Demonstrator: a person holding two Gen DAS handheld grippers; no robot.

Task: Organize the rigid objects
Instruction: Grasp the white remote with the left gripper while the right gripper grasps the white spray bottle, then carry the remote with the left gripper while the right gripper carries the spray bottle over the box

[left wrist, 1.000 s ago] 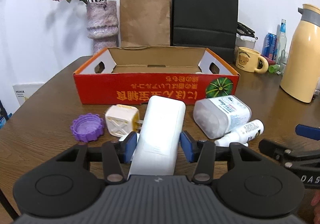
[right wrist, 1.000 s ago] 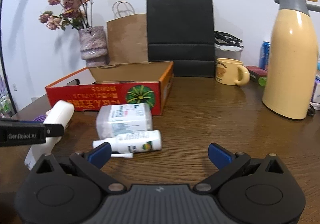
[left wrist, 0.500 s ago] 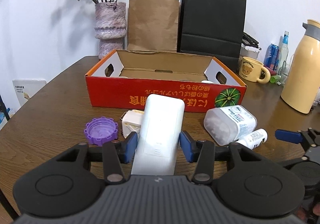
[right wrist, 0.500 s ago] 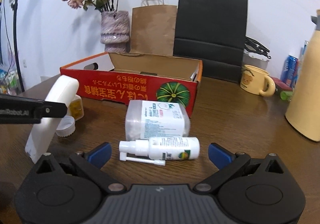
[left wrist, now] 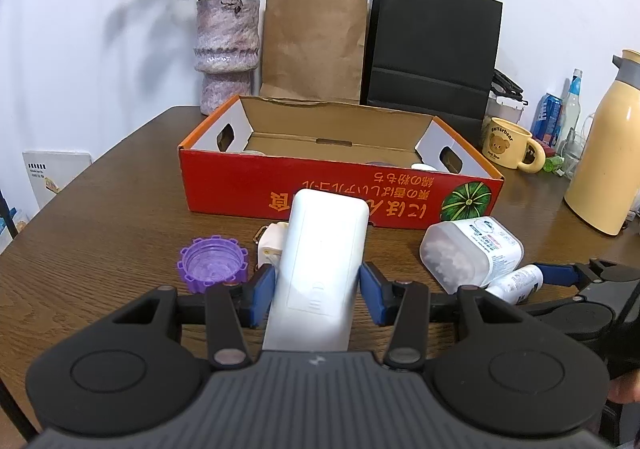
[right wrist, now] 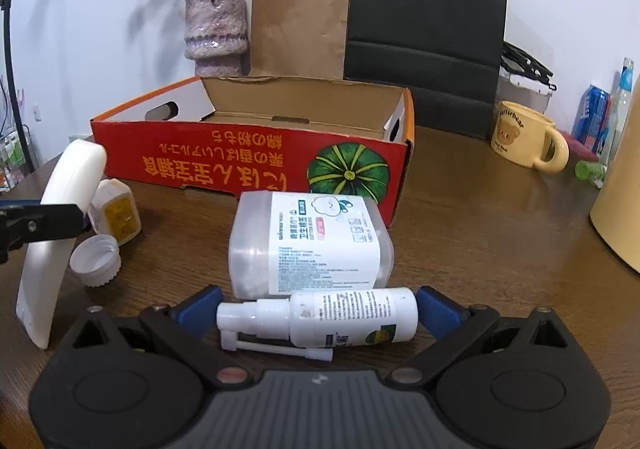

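My left gripper [left wrist: 319, 291] is shut on a long white plastic case [left wrist: 320, 269] and holds it off the table, tilted up; the case also shows at the left of the right wrist view [right wrist: 60, 225]. The red cardboard box [left wrist: 320, 189] stands open beyond it. My right gripper [right wrist: 318, 309] is open, its fingers on either side of a white spray bottle [right wrist: 332, 315] that lies sideways on the table. A clear tub of cotton swabs [right wrist: 312, 245] lies just behind the bottle. A white-and-yellow plug adapter [right wrist: 116, 215], a white cap [right wrist: 96, 259] and a purple lid [left wrist: 212, 263] lie on the table.
A vase of dried flowers [left wrist: 226, 49], a brown paper bag [left wrist: 316, 45] and a black paper bag [left wrist: 432, 53] stand behind the box. A yellow bear mug [right wrist: 528, 137], drink cans and a cream thermos [left wrist: 604, 153] stand at the right.
My left gripper has lifted the white case higher and pulled back. My right gripper has moved forward and left until the spray bottle lies between its open fingers.
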